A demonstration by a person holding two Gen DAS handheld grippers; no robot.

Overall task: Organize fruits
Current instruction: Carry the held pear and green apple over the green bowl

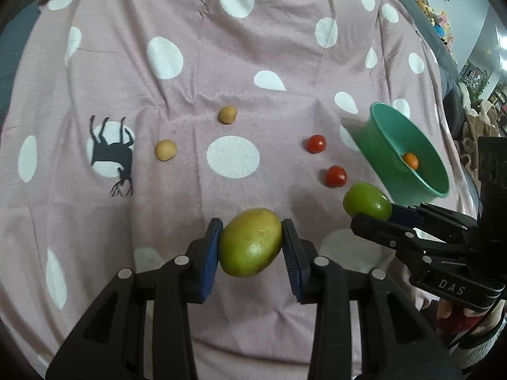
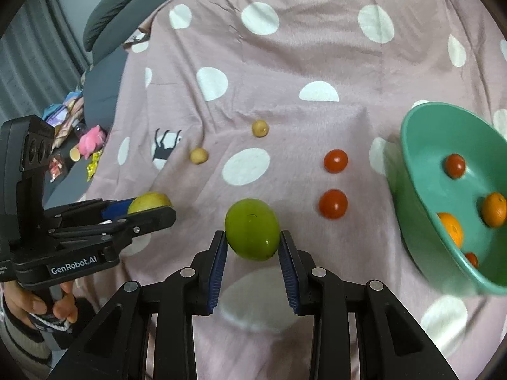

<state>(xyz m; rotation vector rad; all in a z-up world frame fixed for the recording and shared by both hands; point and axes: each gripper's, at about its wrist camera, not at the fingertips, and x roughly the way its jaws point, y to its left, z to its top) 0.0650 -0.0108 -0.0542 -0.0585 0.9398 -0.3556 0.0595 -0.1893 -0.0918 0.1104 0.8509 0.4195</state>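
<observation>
Fruits sit pinched in both tools — the left gripper [image 1: 250, 243] clamps a yellow-green mango [image 1: 250, 242], the right gripper [image 2: 253, 247] a green fruit [image 2: 252, 228], both lifted above the blanket [image 1: 221, 63]. Smooth round skins could slip from the pads — or overshoot the tilted teal bowl [image 2: 412, 221] on release.

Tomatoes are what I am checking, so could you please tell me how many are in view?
4: two on the blanket left of the bowl, one farther and one nearer; two inside it, at its far side and near rim. Others may be hidden.

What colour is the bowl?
Teal green bowl, clearest in the right wrist view.
</observation>
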